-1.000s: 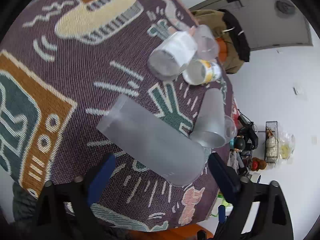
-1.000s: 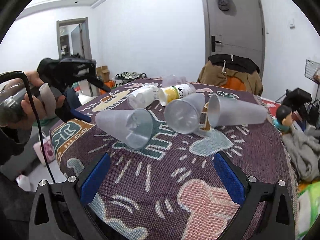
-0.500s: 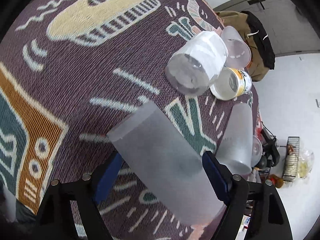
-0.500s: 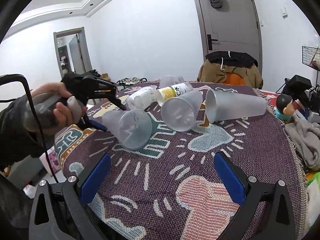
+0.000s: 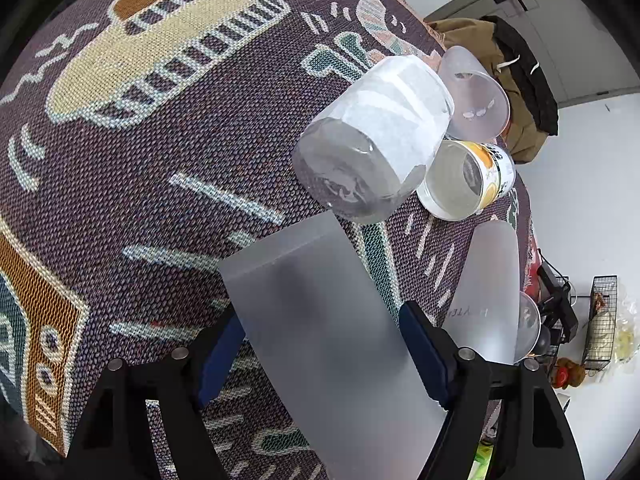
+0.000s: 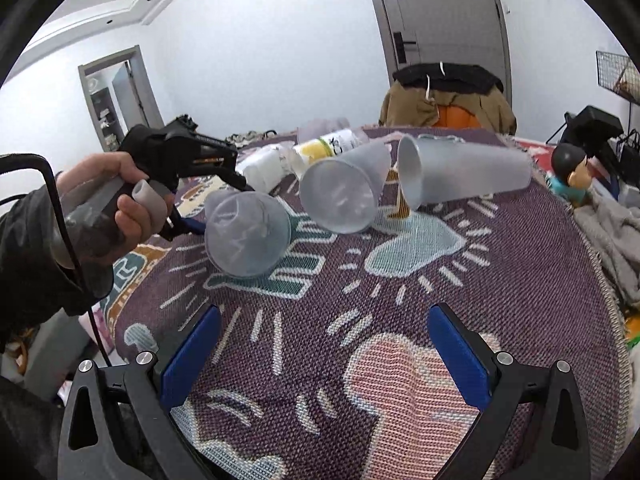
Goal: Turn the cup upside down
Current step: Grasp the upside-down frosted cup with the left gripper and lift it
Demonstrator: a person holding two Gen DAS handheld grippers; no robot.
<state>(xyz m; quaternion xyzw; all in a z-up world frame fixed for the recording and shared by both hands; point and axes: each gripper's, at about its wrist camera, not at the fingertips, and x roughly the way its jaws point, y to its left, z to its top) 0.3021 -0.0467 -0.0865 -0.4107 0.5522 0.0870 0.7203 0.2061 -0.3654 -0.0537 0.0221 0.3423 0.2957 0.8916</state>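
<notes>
A frosted plastic cup lies on its side on the patterned purple cloth. My left gripper is shut on the cup, its blue pads against both sides of the body. In the right wrist view the same cup shows its open mouth, with the left gripper at its far side. My right gripper is open and empty, low over the cloth near its front.
Other cups lie on their sides: a frosted one, a long frosted one, a white-wrapped one, a yellow-labelled one and a clear one. A jacket-draped chair and a door stand beyond the table.
My left gripper has moved in around the frosted cup and closed on its body. The right gripper has stayed open and drifted slightly.
</notes>
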